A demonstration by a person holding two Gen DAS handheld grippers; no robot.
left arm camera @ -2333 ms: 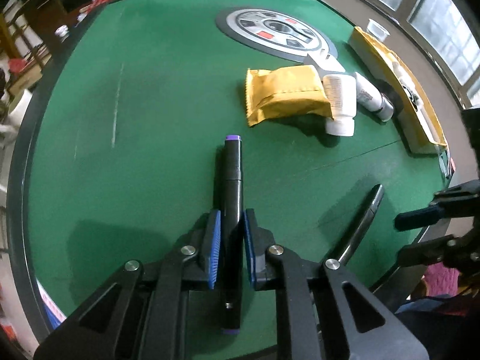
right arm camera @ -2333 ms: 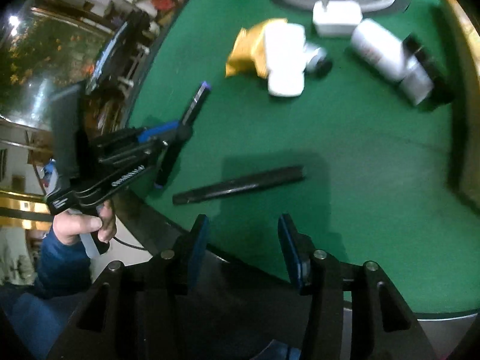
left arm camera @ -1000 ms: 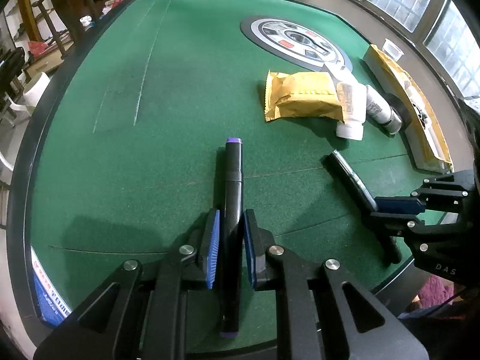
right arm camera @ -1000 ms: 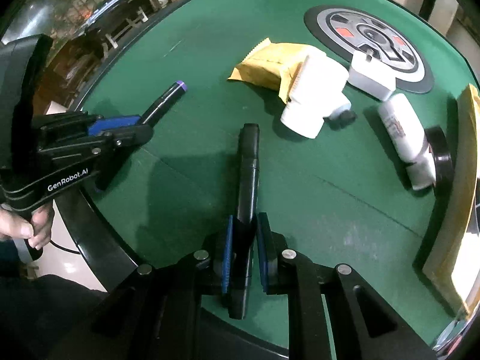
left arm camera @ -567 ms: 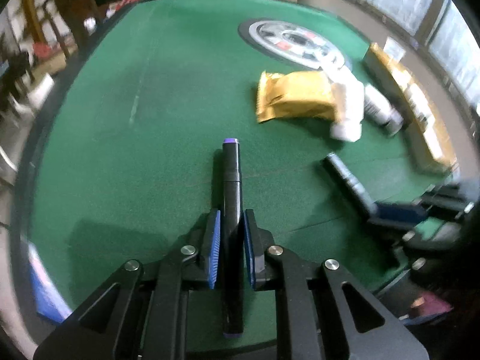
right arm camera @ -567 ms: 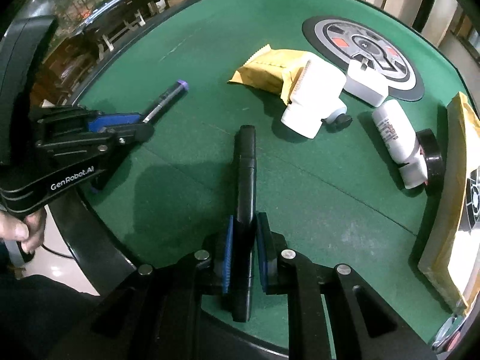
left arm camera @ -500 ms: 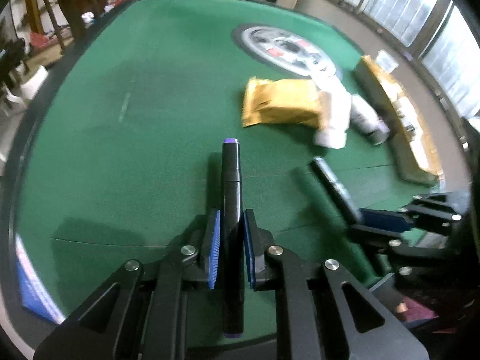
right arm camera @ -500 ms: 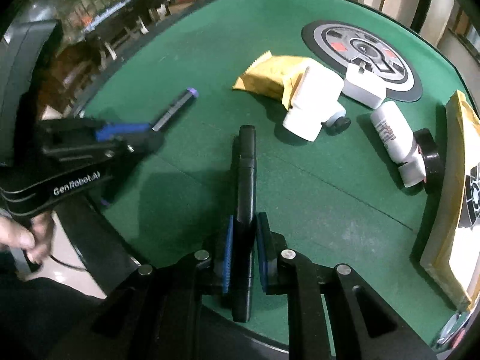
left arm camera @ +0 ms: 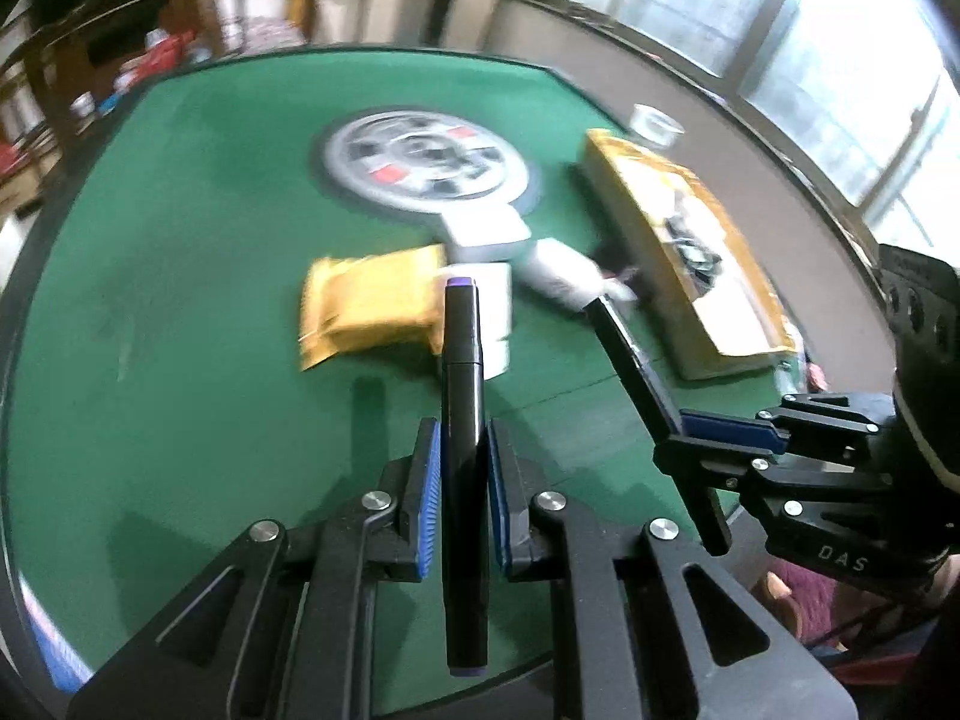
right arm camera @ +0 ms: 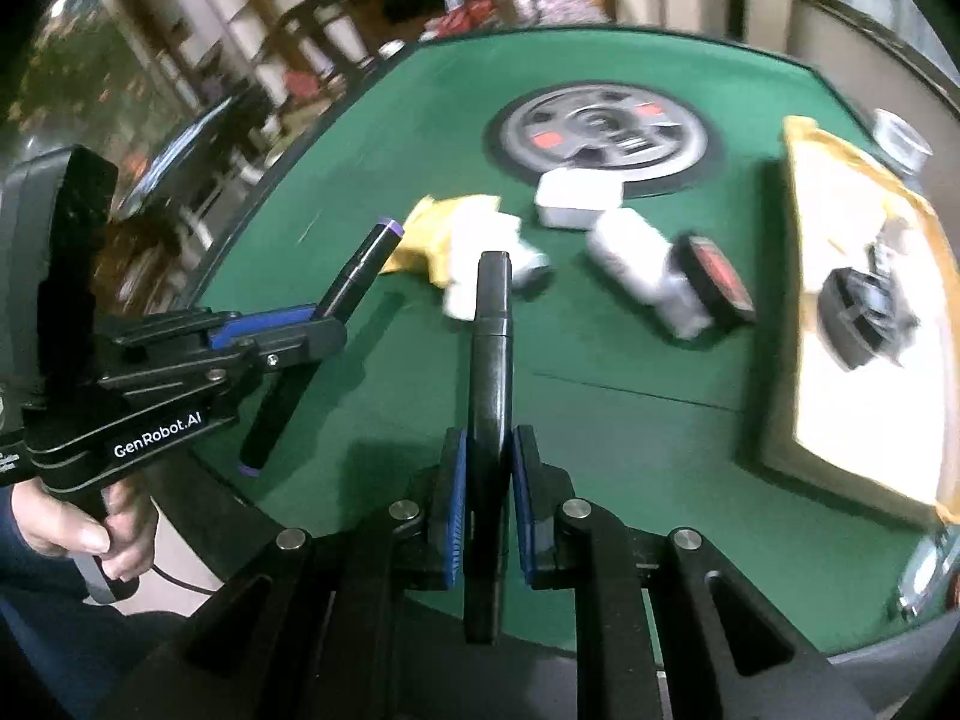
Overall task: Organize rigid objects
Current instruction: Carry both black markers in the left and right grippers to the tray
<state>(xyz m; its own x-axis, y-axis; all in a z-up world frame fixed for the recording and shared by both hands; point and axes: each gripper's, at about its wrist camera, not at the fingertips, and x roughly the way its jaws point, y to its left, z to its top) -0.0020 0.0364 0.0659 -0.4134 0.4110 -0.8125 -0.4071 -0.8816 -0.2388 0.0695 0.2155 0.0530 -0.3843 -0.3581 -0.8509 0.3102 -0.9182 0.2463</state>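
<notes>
My left gripper (left arm camera: pixel 462 438) is shut on a black marker with a purple cap (left arm camera: pixel 461 372), held above the green table (left arm camera: pixel 180 300); the gripper shows in the right wrist view (right arm camera: pixel 282 324) with the marker (right arm camera: pixel 360 267). My right gripper (right arm camera: pixel 489 450) is shut on a black pen (right arm camera: pixel 492 348), also lifted off the table; the gripper shows in the left wrist view (left arm camera: pixel 720 432) with the pen (left arm camera: pixel 630 360). Both point toward a cluster of a yellow packet (left arm camera: pixel 366 306), white bottles (right arm camera: pixel 636 264) and a white box (right arm camera: pixel 576 198).
A round grey-and-black dial plate (right arm camera: pixel 606 132) lies at the table's centre. An open cardboard tray (right arm camera: pixel 870 324) with dark items stands at the right. A black-and-red lid (right arm camera: pixel 720 282) rests beside a bottle. A small cup (left arm camera: pixel 657 120) stands beyond the tray. Chairs and shelves surround the table.
Both grippers have lifted and tilted up with their pens, so the views now look farther across the table. The right gripper took hold of the black pen earlier on.
</notes>
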